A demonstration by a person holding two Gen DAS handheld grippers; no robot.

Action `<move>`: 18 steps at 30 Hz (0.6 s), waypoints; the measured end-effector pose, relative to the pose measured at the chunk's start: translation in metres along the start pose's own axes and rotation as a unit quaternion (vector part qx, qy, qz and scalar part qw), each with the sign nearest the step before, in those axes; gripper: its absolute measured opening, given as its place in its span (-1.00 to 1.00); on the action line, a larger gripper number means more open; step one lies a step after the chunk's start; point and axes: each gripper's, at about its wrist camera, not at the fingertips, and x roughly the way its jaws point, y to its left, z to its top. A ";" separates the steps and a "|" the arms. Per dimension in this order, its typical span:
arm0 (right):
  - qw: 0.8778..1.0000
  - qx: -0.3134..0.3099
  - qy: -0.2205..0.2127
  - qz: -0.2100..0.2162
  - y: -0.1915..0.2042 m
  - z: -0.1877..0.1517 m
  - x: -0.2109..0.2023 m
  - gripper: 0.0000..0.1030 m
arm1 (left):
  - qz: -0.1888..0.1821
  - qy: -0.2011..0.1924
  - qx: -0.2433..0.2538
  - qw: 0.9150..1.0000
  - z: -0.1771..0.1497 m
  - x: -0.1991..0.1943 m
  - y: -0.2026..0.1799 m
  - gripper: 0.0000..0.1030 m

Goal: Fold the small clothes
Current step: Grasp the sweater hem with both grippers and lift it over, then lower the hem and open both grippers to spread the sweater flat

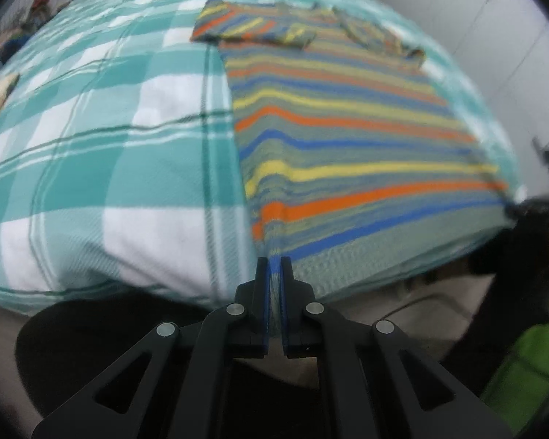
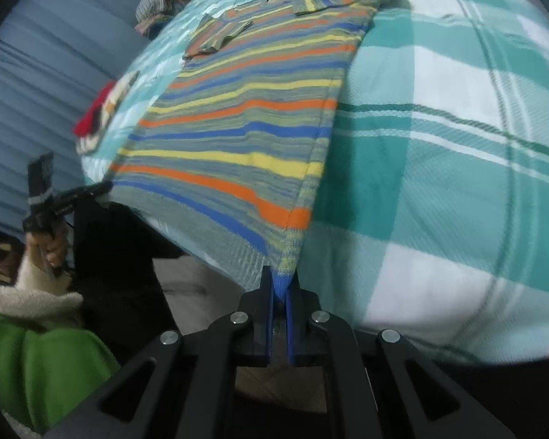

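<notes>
A striped shirt point(image 1: 333, 139) lies spread flat on a bed covered with a teal and white checked sheet point(image 1: 102, 139). Its body runs from the near edge of the bed toward the far end, and both short sleeves are folded inward across the chest at the far end. Stripes are orange, yellow, blue and grey-green.

Left gripper point(image 1: 273, 267): jaws pressed together on the hem corner of the shirt at the near edge of the bed. Fabric is visible between the blue pads point(image 1: 265, 292). Right gripper point(image 2: 281, 281): jaws likewise pinched on the opposite hem corner, with cloth bunched between its pads point(image 2: 271, 311). The hem edge between the two corners hangs just over the near edge of the bed.

Surroundings, relative to the shirt: in the right wrist view, a red and cream folded item point(image 2: 102, 109) rests on the sheet just beyond the shirt's left side. Farther off, past the shirt's collar end, a heap of mixed clothes point(image 2: 161, 0) sits at the far corner of the bed. A blue slatted wall point(image 2: 36, 73) stands behind that side. The person's hand point(image 2: 49, 245) on the left tool shows below the bed edge, with a cream sleeve point(image 2: 29, 292) and a green garment point(image 2: 36, 362) near it. Nothing lies on top of the shirt. Both views are slightly blurred.
</notes>
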 end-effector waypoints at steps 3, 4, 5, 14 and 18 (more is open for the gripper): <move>0.999 0.007 0.028 -0.042 -0.004 -0.002 0.028 -0.90 | 0.051 0.035 0.020 0.998 -0.004 0.031 -0.013 -0.95; 0.997 0.009 0.042 -0.059 -0.007 -0.003 0.042 -0.91 | 0.064 0.039 0.028 0.997 -0.005 0.038 -0.017 -0.95; 0.995 0.010 0.057 -0.081 -0.011 -0.006 0.058 -0.91 | 0.082 0.041 0.037 0.995 -0.005 0.045 -0.023 -0.95; 0.994 0.045 0.056 -0.079 -0.021 -0.002 0.038 -0.16 | 0.119 -0.003 0.033 0.992 -0.002 0.007 -0.023 -0.08; 0.989 0.028 0.005 -0.146 -0.027 0.020 -0.029 -0.08 | 0.113 -0.091 0.010 0.989 0.024 -0.051 -0.015 0.31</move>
